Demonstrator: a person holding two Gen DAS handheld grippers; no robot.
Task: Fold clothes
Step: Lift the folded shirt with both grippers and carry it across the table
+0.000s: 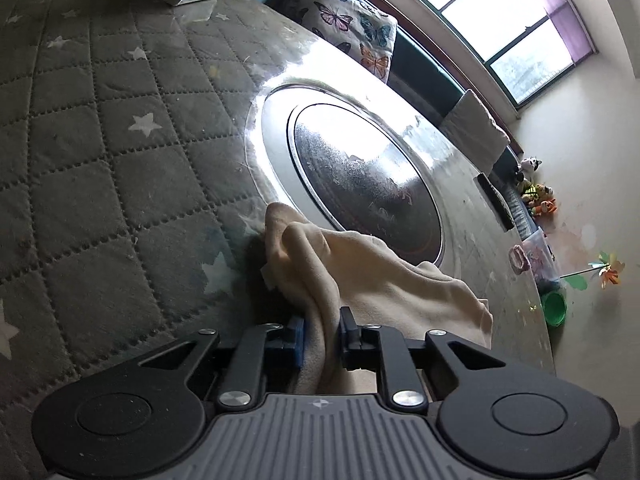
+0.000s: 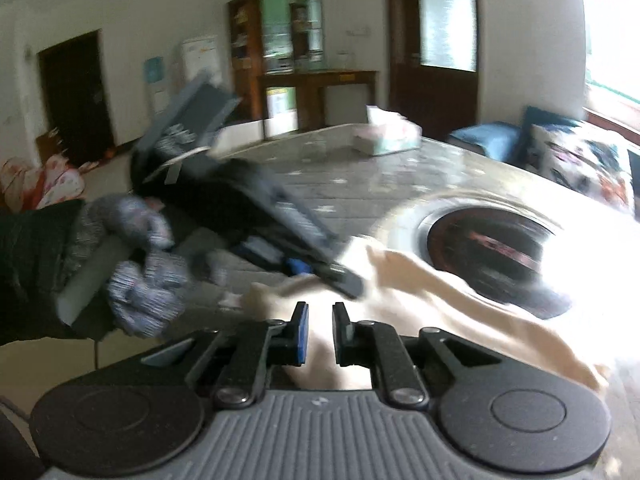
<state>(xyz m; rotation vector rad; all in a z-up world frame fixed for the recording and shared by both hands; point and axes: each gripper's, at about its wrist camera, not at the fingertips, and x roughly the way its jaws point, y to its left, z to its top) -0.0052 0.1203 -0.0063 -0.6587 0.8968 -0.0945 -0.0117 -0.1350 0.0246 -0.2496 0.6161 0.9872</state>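
Observation:
A cream cloth (image 1: pixel 360 276) lies bunched on the table beside the round turntable (image 1: pixel 360 176). My left gripper (image 1: pixel 322 336) is shut on a thick fold of it, which rises between the fingers. In the right wrist view the same cloth (image 2: pixel 460 308) stretches from under my right gripper (image 2: pixel 320 328) toward the right. The right gripper's fingers stand close together with cloth filling the narrow gap, so it looks shut on the cloth. The left gripper (image 2: pixel 320 268), blurred, is held by a gloved hand (image 2: pixel 136 264) and pinches the cloth just ahead of the right gripper.
A grey quilted cover with stars (image 1: pixel 100 140) tops the table under a glossy sheet. A tissue box (image 2: pixel 384 136) stands at the far edge. A butterfly cushion (image 1: pixel 352 28) and bench sit by the window. A green cup (image 1: pixel 554 308) and toys lie near the right rim.

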